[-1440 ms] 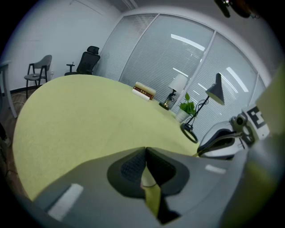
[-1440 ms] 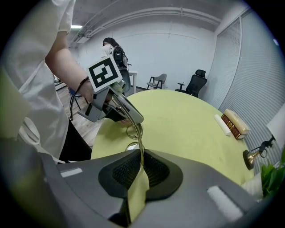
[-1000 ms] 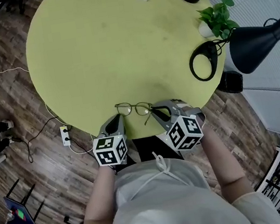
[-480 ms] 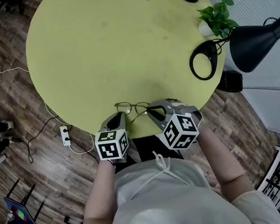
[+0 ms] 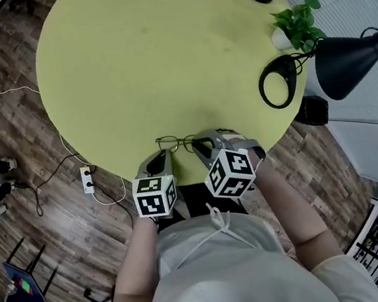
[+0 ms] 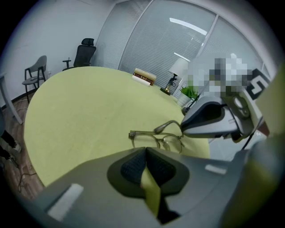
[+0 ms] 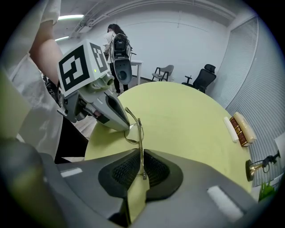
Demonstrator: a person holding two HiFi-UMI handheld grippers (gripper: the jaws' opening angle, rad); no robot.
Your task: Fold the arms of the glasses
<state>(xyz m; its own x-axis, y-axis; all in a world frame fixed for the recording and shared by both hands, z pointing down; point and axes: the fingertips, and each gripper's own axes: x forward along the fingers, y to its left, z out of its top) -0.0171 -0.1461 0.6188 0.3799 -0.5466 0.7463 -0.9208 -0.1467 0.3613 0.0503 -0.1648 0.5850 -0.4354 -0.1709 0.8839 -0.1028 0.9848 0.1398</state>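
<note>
Sliding toward nine o'clock over the last second, my right tongs (image 5: 201,146) now sit closer to my left tongs (image 5: 157,162), clenched on one thin arm of the glasses (image 5: 173,143). My left tongs are pinched together, nothing visible between their pads. Glasses rest at the six o'clock edge of the round yellow-green surface (image 5: 160,59).

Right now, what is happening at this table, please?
A person at the near edge of the round yellow-green table holds a gripper in each hand. The right gripper is shut on a thin part of the eyeglasses, seemingly one arm. The glasses rest on the table close to the edge. The left gripper is shut and empty, with its tip right beside the glasses.
</note>
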